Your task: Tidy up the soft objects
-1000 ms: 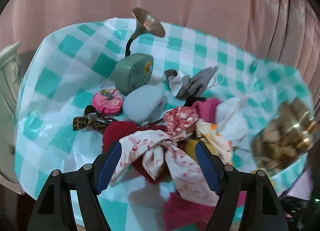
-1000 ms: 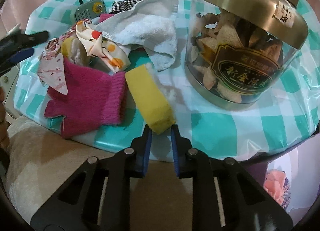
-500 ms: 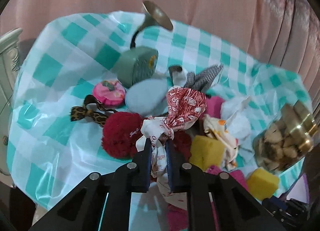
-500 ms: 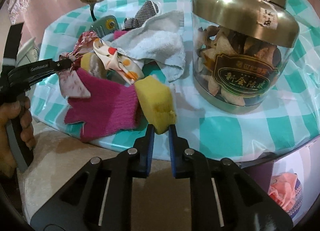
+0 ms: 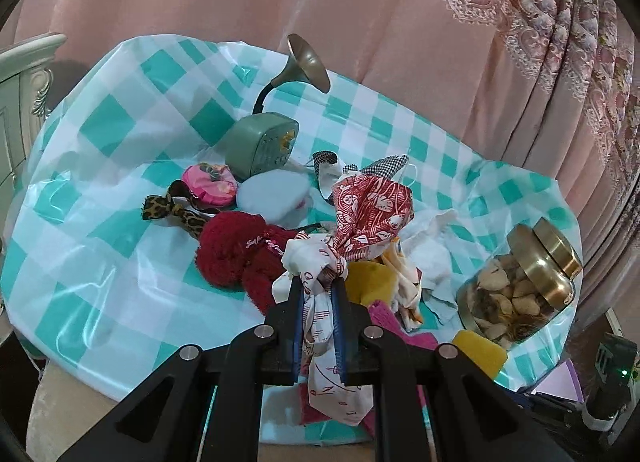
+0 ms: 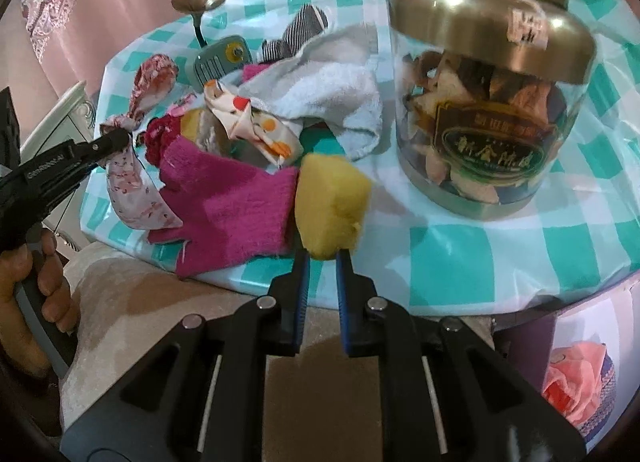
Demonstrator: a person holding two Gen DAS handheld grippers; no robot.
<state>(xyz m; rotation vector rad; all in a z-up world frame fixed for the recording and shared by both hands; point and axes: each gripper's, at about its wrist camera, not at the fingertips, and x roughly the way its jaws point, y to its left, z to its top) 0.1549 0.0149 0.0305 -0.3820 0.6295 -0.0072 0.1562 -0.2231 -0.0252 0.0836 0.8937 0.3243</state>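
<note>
Both grippers (image 5: 318, 290) (image 6: 322, 262) black plastic — blue pads inside jaws, silver round screws on arms.

Magenta glove (image 5: 390, 316) mostly hidden, perhaps under patterned cloth (image 5: 332, 350).

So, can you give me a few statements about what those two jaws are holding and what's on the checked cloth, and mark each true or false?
1. The left gripper is clamped on the red-and-white patterned scarf. True.
2. The right gripper holds the pink knitted glove. False: it pinches a yellow sponge; the pink glove lies beside it on the table.
3. The glass jar has its lid off. False: the brass-coloured lid sits on top.
4. A second yellow sponge lies in the pile behind the scarf. True.
5. The dark red fluffy item hangs from the left gripper. False: it rests on the checked tablecloth.
</note>
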